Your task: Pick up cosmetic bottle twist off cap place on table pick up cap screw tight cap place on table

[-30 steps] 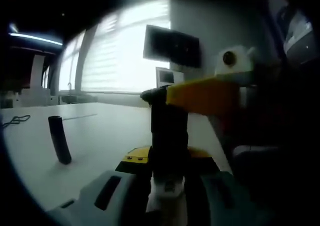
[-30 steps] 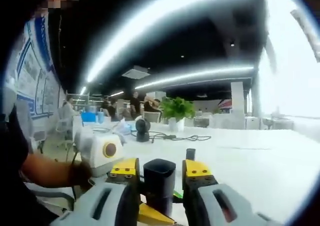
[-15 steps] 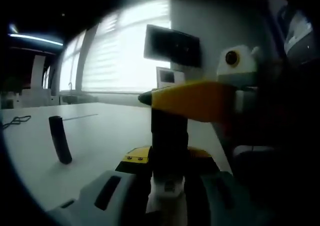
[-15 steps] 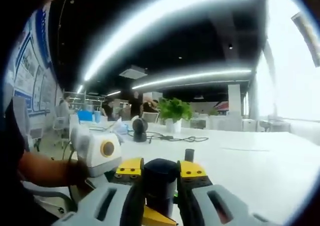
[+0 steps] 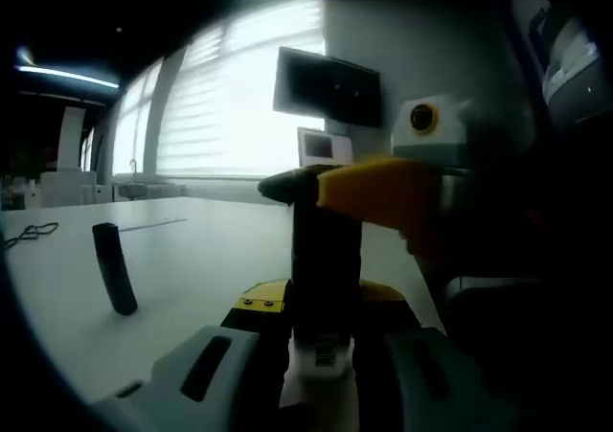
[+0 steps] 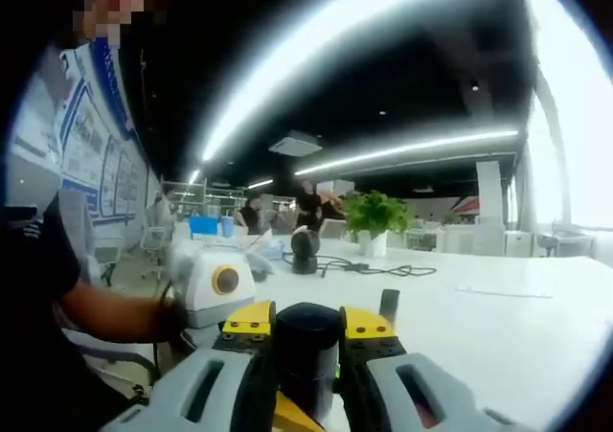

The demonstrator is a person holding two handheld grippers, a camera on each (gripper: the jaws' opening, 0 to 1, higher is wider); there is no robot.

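Note:
In the left gripper view, a black cosmetic bottle [image 5: 326, 260] stands upright between the jaws of my left gripper [image 5: 321, 329], which is shut on its lower body. From the right, my right gripper [image 5: 305, 187] reaches in with yellow jaws clamped on the black cap [image 5: 283, 186] at the bottle's top. The right gripper view looks down on that cap [image 6: 306, 348], held tight by my right gripper [image 6: 306, 334]. The left gripper's white body [image 6: 216, 283] and the person's arm [image 6: 105, 312] sit to the left there.
A slim black tube [image 5: 115, 267] stands on the white table [image 5: 182, 260]; it also shows as the tube [image 6: 389, 305] beyond the right jaws. A black cable [image 6: 383, 269], a small black camera [image 6: 306, 248] and a potted plant [image 6: 375, 216] lie farther off. People sit in the background.
The right gripper's jaws closed onto the cap, then the gripper turned around it. In the left gripper view it shifted left. The bottle stayed in the left jaws.

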